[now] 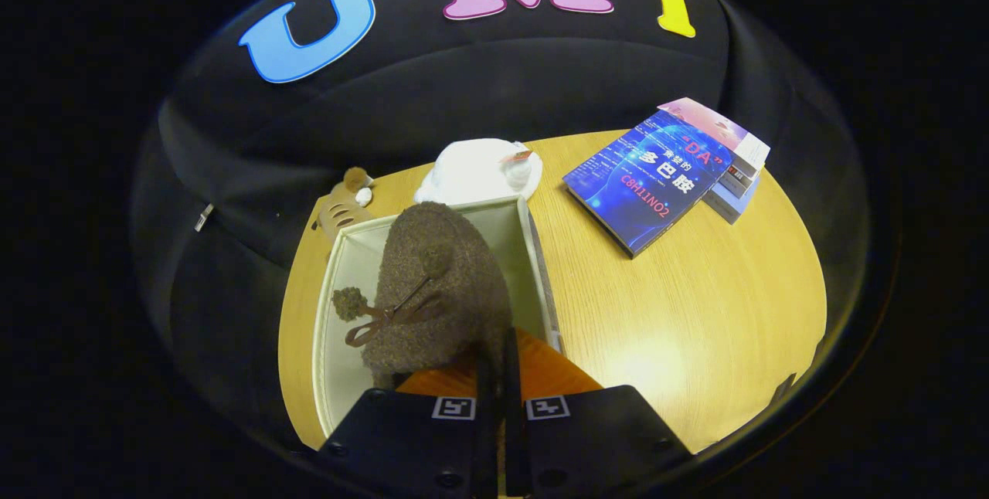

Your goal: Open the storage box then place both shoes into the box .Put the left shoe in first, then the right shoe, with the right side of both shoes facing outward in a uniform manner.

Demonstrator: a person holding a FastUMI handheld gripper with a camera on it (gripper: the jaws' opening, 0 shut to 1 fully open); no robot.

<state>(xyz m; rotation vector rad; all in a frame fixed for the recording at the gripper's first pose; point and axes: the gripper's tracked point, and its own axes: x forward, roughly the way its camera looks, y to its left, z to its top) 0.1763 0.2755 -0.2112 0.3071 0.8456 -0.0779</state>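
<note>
A brown fuzzy shoe [440,283] with a bow and pompoms hangs toe-down just ahead of my fingers, over the open storage box [535,252]. Its orange lining shows on both sides of the fingers. My gripper [498,356] is shut on the shoe's rear edge, both fingers pressed close together on it. The box is off-white, its opening faces up, and the shoe's toe reaches down inside it. The box floor under the shoe is hidden, so I cannot tell whether another shoe lies there.
The box stands on a round wooden table [695,306]. A white fluffy thing [479,171] and a small brown striped toy [344,205] lie just beyond the box. To the right, a blue book [653,182] leans on a small stack of books [742,171].
</note>
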